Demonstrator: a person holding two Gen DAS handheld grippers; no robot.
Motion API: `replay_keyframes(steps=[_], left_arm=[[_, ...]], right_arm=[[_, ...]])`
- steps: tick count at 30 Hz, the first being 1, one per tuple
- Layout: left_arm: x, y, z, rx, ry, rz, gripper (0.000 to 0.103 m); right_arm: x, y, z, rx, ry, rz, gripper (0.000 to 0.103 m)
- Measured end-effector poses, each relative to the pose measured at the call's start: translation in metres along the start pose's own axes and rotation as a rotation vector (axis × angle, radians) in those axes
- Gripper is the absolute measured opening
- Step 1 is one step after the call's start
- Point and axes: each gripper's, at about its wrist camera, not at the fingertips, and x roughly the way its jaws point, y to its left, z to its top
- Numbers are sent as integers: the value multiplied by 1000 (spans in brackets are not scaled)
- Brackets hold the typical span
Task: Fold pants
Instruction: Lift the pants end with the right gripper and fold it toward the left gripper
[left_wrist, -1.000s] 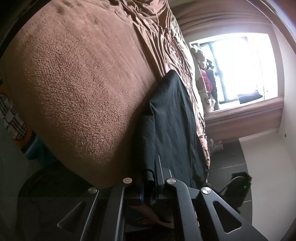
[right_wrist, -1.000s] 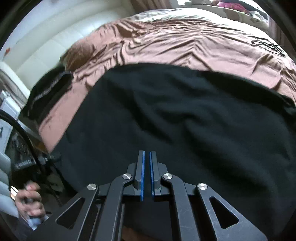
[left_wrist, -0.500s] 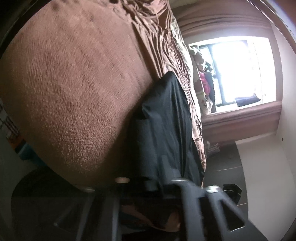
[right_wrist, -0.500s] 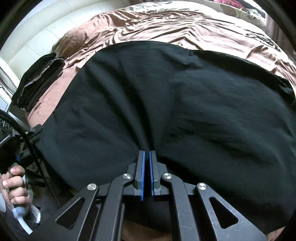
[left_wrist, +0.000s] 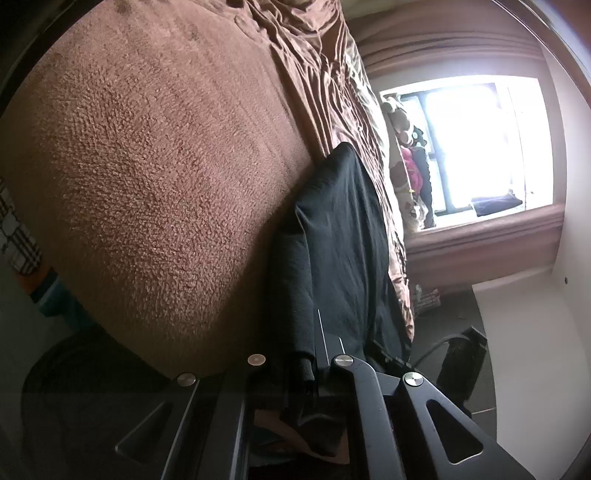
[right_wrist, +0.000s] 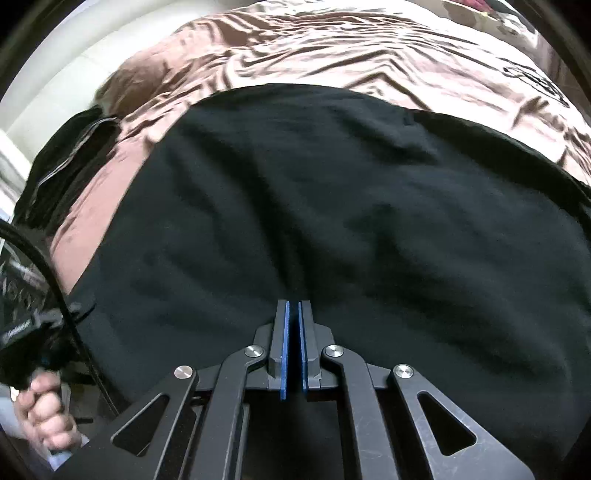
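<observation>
Pants: the black, soft-cloth pants (right_wrist: 332, 206) lie spread across my bed, their near edge hanging toward me over the bed's side; in the left wrist view they run as a narrow dark strip (left_wrist: 332, 236) along the bed's edge.
Bed cover: a brown, wrinkled satin-like sheet (right_wrist: 332, 48) lies under the pants; a brown fuzzy blanket (left_wrist: 147, 177) covers the part of the bed next to my left tool.
Left tool: my left tool (left_wrist: 314, 362) is clamped on a bunched fold of the pants' edge, the black cloth standing up between its dark fingers.
Right tool: my right tool (right_wrist: 294, 325) has its blue-padded fingers pressed together with a thin pinch of the pants' cloth caught at the tips, creases radiating from there.
Other hand: my left hand (right_wrist: 46, 417) shows low at the left of the right wrist view, wrapped around its handle beside a black cable (right_wrist: 55, 291).
Folded pile: a dark folded garment (right_wrist: 70, 158) lies on the sheet near the white padded headboard (right_wrist: 74, 62), apart from the pants.
Window: a bright window (left_wrist: 476, 140) stands beyond the bed's far end.
</observation>
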Motion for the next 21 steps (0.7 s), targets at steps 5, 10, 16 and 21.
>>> replay_keyframes(steps=[5,10,16,21], left_arm=[[1,2,-1,-12,-6,3,8],[1,2,-1,-20,-9,4,8],[4,3,1,-35,-10,3,8],[0,8,-2,-38,-6,-4,8]], right_arm=[[15,-8,32,20,6,-44,1],[32,-12,63,60,31,-33,1],[42,-15,89,78,12,-92,1],[52,-26,104,118,3,-103,1]])
